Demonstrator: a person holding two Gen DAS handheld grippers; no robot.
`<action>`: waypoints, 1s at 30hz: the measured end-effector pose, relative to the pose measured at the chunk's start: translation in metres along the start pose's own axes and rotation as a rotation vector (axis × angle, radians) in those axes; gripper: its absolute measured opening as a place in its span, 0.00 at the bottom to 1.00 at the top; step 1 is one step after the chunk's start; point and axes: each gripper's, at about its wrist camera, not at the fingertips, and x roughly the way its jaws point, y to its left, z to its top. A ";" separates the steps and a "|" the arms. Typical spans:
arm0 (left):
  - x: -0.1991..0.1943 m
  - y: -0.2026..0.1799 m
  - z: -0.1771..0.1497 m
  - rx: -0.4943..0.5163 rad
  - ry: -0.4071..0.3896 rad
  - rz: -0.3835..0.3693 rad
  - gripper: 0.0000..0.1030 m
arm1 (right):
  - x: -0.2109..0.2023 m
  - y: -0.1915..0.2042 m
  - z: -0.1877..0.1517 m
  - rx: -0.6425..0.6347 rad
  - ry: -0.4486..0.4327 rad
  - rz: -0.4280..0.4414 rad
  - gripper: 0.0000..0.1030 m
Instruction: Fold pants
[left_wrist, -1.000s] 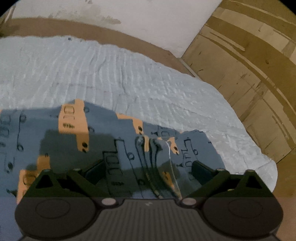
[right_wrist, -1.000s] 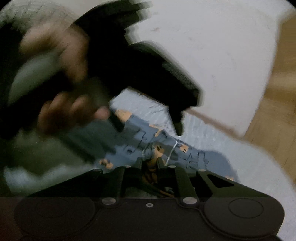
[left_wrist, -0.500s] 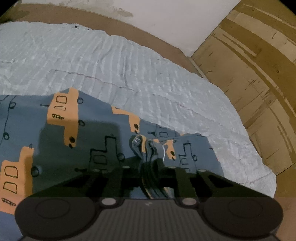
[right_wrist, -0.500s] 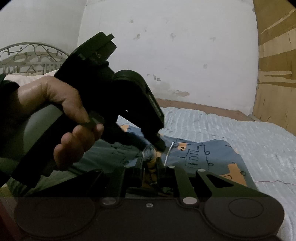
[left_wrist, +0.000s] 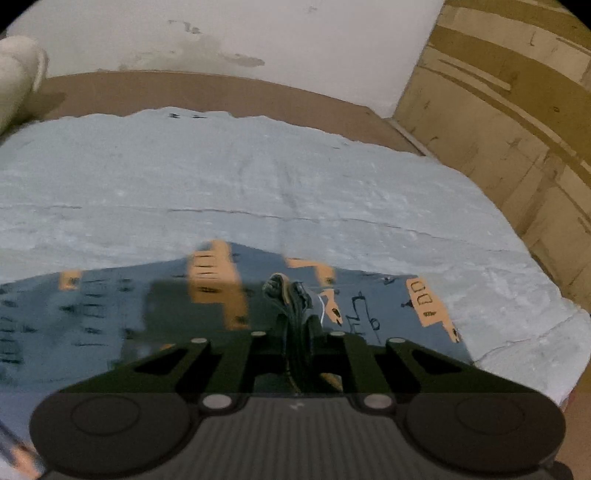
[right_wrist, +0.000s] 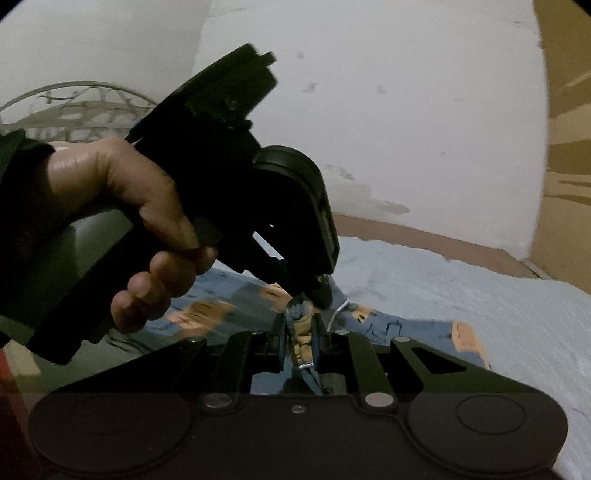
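two matte black grippers: left gripper (left_wrist: 295, 325) with ribbed grey base plate, round silver screws, triangular cut-outs in the finger arms. right gripper (right_wrist: 298, 332) alike, blue-edged pads. bare left hand (right_wrist: 110, 206) below a dark green sleeve (right_wrist: 18, 155).

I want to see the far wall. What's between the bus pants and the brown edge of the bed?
Only bare pale blue bedspread lies between the pants and the brown bed edge, seen from the left wrist.
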 end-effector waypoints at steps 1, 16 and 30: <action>-0.002 0.007 0.001 -0.006 0.005 0.004 0.10 | 0.001 0.006 0.002 -0.008 0.000 0.017 0.13; 0.014 0.053 -0.024 -0.089 0.048 -0.029 0.14 | 0.027 0.040 -0.008 -0.068 0.085 0.106 0.13; -0.014 0.045 -0.021 -0.067 -0.026 0.110 0.93 | 0.010 0.033 -0.011 -0.041 0.034 0.095 0.75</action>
